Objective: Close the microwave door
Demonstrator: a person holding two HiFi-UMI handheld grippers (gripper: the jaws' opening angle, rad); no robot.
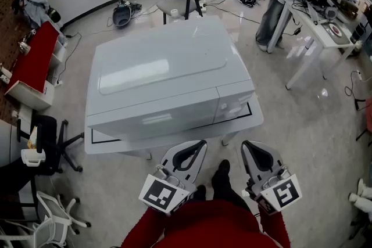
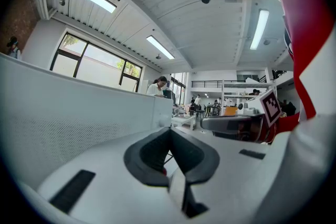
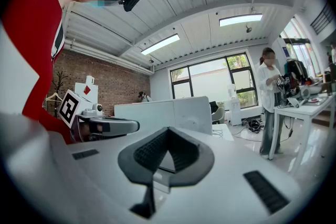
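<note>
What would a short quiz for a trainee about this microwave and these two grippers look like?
1. True or false: the door of the microwave stands wide open.
2. Pick one. The left gripper and the right gripper are: A, both shut and empty; B, both wide open; C, both clamped on the door.
3. Fill in: the microwave stands on a white ____.

Key: 1 false, the door looks shut. 2 A. 3 table.
</note>
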